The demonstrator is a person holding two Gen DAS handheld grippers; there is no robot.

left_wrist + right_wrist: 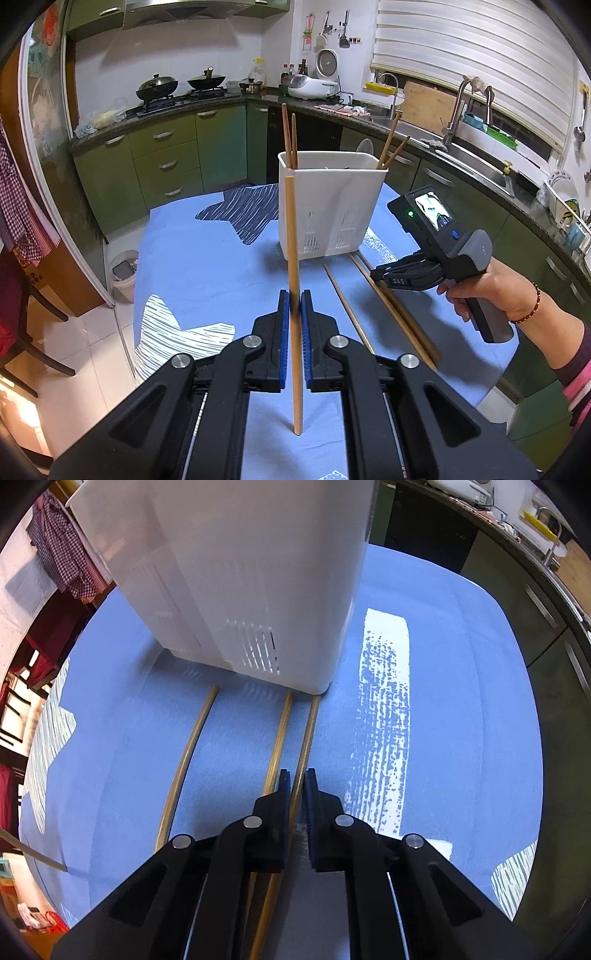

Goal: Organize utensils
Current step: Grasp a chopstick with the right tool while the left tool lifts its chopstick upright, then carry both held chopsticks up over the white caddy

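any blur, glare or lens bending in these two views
Left wrist view: fisheye curves the green cabinets; the light wooden chopstick smears dark between the left gripper pads. Right wrist view: the white plastic utensil holder is overexposed and looms; the three table chopsticks bow.

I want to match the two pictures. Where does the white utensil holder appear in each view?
Left wrist view: the white utensil holder stands centre, on the blue tablecloth, beyond the left gripper.
Right wrist view: it fills the top centre, seen close.
Shared landmark: the chopsticks lying before its base.
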